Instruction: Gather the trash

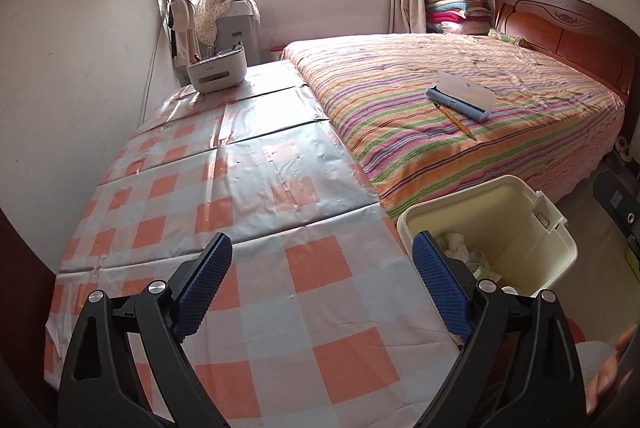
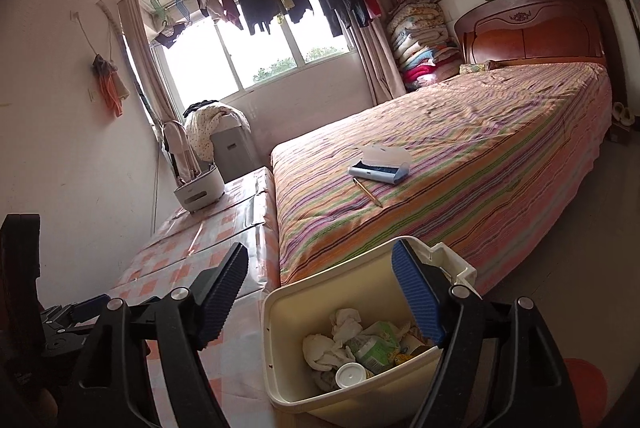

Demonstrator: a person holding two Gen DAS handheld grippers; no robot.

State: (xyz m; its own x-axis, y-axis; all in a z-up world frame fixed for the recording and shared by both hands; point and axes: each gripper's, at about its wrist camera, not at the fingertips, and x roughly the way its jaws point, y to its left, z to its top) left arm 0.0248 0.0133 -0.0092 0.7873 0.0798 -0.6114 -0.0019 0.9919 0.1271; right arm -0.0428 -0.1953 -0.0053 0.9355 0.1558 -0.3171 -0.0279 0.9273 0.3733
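Your left gripper [image 1: 322,266] hangs spread wide and empty over the near checkered table [image 1: 248,188]; your right gripper [image 2: 320,278] is likewise released above the cream trash bin [image 2: 288,360], which stands right of the table, holding crumpled tissues [image 2: 340,328] and wrappers.

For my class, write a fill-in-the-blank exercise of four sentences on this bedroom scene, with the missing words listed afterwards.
1. The cream trash bin already holds crumpled ____ and wrappers.
2. The pencil and the open pencil case lie on the striped ____.
3. The left tool and the right tool are both ____, holding nothing.
4. The white organizer stands on the ____ tablecloth.

Missing words: tissues; bed; open; checkered
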